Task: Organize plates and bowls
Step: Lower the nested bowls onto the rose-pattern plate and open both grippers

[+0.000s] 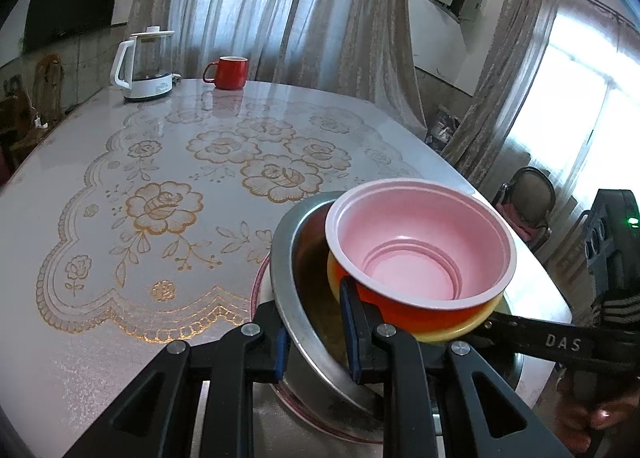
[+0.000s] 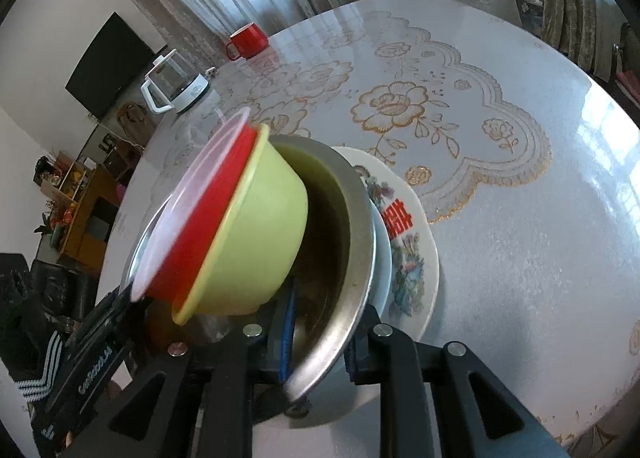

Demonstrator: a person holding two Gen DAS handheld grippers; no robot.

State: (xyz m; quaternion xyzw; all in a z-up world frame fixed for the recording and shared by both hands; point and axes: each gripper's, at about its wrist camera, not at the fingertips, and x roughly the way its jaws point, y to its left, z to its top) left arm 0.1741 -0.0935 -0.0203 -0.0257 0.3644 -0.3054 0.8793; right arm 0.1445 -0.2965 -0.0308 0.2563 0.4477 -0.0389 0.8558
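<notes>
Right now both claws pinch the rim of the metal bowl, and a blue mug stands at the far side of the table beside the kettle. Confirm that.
Not quite: the mug is red, not blue, as the left wrist view shows. It does stand at the far side of the table beside the kettle, and the left claw and right claw both pinch the metal bowl rim.

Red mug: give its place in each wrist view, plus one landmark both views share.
Left wrist view: red mug stands upper left of centre, at the table's far edge, right of the white kettle.
Right wrist view: red mug stands upper left, above and right of the kettle.
Shared landmark: the metal bowl.
</notes>
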